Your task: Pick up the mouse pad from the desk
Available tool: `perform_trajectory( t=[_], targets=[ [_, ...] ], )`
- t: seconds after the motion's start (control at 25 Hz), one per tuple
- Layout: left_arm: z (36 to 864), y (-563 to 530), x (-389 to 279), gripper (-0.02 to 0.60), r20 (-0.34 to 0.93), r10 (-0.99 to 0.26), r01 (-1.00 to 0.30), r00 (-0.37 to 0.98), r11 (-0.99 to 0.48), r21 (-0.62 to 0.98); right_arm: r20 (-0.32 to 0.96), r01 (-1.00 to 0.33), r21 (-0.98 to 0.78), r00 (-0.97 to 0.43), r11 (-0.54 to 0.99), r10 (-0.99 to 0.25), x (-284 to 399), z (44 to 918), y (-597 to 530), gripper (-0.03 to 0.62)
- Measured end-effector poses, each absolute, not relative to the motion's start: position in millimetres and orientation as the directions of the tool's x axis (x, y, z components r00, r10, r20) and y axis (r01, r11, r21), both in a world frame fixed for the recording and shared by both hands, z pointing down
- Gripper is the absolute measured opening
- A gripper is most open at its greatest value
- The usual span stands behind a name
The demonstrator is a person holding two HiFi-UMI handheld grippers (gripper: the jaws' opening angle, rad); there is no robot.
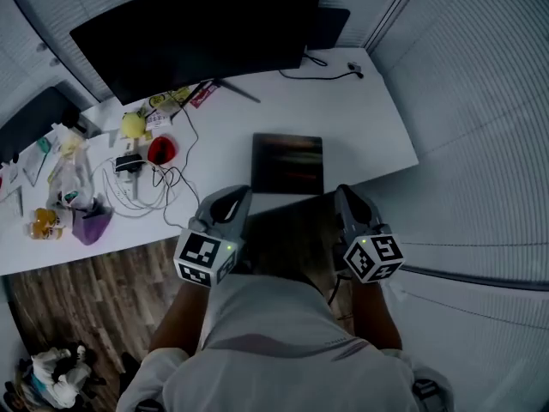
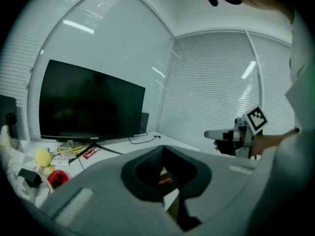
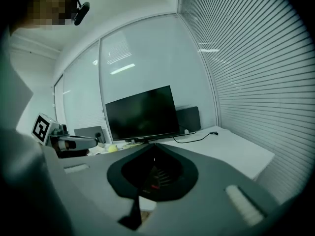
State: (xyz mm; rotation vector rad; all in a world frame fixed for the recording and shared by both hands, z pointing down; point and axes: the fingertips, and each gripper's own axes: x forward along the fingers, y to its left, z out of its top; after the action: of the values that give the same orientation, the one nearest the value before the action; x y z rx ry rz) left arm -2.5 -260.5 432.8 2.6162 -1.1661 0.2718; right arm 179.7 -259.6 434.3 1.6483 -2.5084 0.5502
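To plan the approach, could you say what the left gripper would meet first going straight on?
The shut left gripper would probably meet the mouse pad at its near left corner; depth is unclear.

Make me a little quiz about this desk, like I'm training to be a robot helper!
1. True or false: a claw is lifting the mouse pad off the desk.
2. The left claw and right claw are: A) wide open, B) shut and empty, C) gripping a cup.
3. Fill in: the big black thing at the back of the desk is a ____.
Key: 1 false, the pad lies flat on the desk; 2 B; 3 monitor.
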Motion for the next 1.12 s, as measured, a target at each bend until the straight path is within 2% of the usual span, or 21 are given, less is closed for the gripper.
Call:
perform_trajectory(
  t=[0.2, 0.44, 0.48, 0.56, 0.68, 0.76, 0.88, 1.12],
  targets=[
    [451.3, -306.8, -11.7, 0.003, 0.292, -0.658, -0.717, 0.694, -0.67, 0.193, 0.337, -0.924, -0.242, -0.367, 0.297, -0.867, 172.9, 455.6, -306.2, 0.006],
    [504.1, -347.0, -3.7, 0.003, 0.406, -0.64, -0.75, 0.652, -0.625, 0.218, 0.528, -0.951, -0.196, -0.306, 0.237, -0.792, 193.9, 516.7, -350.0, 0.013],
    [515.2, -356.0, -1.2, 0.003, 0.434, -0.642, -0.764, 0.632, -0.611, 0.209, 0.554, -0.95, -0.2, -0.313, 0.241, -0.771, 196.9, 528.7, -359.1, 0.059],
    [542.3, -371.1, 6.2, 0.008, 0.507, -0.631, -0.79, 0.587, -0.582, 0.191, 0.608, -0.944, -0.206, -0.329, 0.256, -0.723, 202.2, 554.9, -374.6, 0.105],
    [588.3, -383.2, 18.9, 0.103, 0.62, -0.591, -0.828, 0.516, -0.529, 0.185, 0.688, -0.938, -0.194, -0.339, 0.287, -0.642, 209.5, 595.9, -392.1, 0.166],
    [615.9, -391.9, 24.9, 0.142, 0.681, -0.567, -0.854, 0.463, -0.49, 0.173, 0.728, -0.93, -0.193, -0.349, 0.313, -0.59, 209.4, 621.0, -403.9, 0.181],
    [657.4, -401.1, 34.6, 0.239, 0.757, -0.527, -0.879, 0.386, -0.459, 0.129, 0.775, -0.917, -0.18, -0.356, 0.357, -0.523, 205.8, 656.6, -415.3, 0.216],
    [705.6, -407.4, 48.2, 0.291, 0.839, -0.454, -0.891, 0.301, -0.448, 0.077, 0.838, -0.902, -0.173, -0.346, 0.396, -0.423, 200.5, 709.5, -419.7, 0.307]
  ],
)
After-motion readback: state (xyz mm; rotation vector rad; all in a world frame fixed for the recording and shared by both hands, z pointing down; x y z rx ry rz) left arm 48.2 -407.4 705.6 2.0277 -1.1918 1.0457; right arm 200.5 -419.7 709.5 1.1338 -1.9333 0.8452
